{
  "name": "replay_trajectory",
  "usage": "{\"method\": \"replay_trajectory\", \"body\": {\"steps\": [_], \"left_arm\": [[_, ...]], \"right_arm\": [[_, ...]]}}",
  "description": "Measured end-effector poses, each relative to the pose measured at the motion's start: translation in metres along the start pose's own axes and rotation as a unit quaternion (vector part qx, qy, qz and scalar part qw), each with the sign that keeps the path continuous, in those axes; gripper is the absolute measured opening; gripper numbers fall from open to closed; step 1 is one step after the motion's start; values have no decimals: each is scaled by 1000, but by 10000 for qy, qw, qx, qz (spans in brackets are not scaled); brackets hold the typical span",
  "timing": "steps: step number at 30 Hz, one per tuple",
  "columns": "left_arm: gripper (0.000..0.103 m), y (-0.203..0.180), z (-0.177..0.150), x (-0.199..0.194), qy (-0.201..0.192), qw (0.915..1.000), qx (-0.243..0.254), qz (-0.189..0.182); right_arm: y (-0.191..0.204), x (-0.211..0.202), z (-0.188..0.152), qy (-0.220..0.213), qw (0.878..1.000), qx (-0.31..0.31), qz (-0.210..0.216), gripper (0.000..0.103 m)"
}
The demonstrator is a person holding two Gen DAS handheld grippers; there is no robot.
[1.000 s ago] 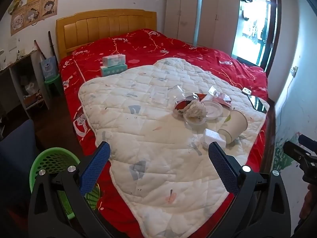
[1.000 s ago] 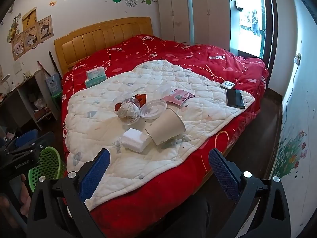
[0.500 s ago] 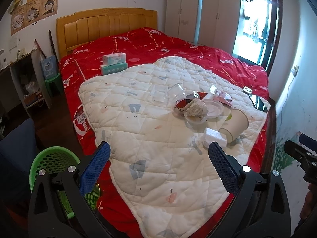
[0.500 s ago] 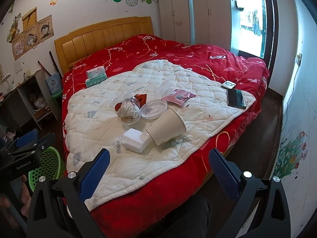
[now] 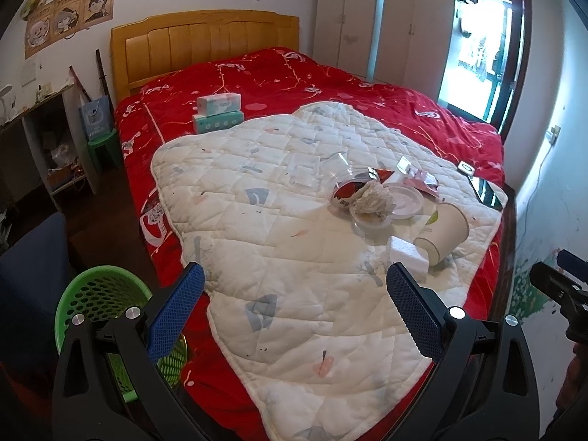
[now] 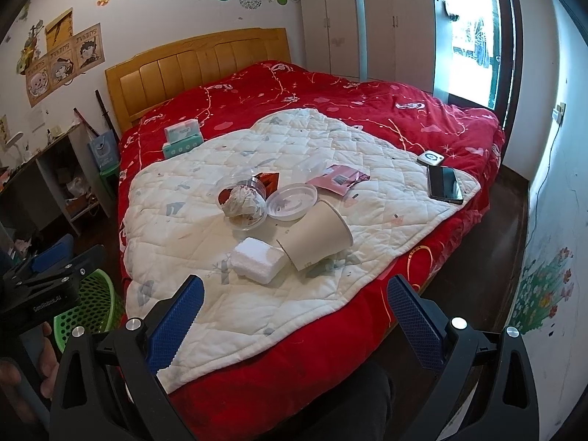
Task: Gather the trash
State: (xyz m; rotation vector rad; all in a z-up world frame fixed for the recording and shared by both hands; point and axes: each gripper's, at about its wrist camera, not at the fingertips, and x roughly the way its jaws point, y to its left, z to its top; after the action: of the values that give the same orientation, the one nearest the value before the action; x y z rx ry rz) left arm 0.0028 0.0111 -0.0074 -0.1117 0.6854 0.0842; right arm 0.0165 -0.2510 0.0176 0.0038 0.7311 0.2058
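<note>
From the left side, the left gripper (image 5: 294, 301) hangs spread and empty, barely shifted in the last second; the trash (image 5: 371, 198) lies on the quilt (image 5: 279, 228), basket (image 5: 99, 294) at the bedside. On the right, the right gripper (image 6: 294, 305) is likewise spread, the cup (image 6: 316, 237) untouched, so collecting hasn't begun.

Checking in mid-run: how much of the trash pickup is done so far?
Nothing looks collected. The paper cup, white foam box, crumpled paper in a clear bowl, lid and pink wrapper all lie on the quilt. Left gripper and right gripper are open, empty. Green basket waits bedside.
</note>
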Motion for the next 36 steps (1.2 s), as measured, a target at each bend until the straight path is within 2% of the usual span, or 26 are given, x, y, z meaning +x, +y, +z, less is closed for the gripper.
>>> {"method": "replay_trajectory", "body": {"steps": [24,36], "left_arm": [[98,6,6,22,168,9998,-74,74],[98,8,11,36,209,9997,-10,85]], "right_arm": [[4,27,11,157,9996,-238,23,97],[-10,66,12,496,9985,-166,163,97]]}}
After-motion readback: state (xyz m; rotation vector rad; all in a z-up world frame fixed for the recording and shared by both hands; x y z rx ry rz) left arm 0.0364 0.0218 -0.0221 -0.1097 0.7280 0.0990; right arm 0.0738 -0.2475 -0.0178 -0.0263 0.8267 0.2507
